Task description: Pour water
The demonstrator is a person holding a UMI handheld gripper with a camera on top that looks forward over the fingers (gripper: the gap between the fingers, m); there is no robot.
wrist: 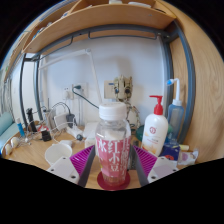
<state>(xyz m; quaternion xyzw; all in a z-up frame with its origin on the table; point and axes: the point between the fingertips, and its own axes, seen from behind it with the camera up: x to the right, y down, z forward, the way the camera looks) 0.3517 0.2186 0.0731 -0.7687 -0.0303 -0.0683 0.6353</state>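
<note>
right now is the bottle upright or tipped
Upright. The bottle stands straight between the gripper fingers, white cap on top, its base resting on a red coaster.

I see clear bottle (113, 148) with white cap and pink lettering, magenta pads (84, 158), white pump bottle (155, 128) with red top, pale wood desk (35, 155), white wall (90, 75)
</note>
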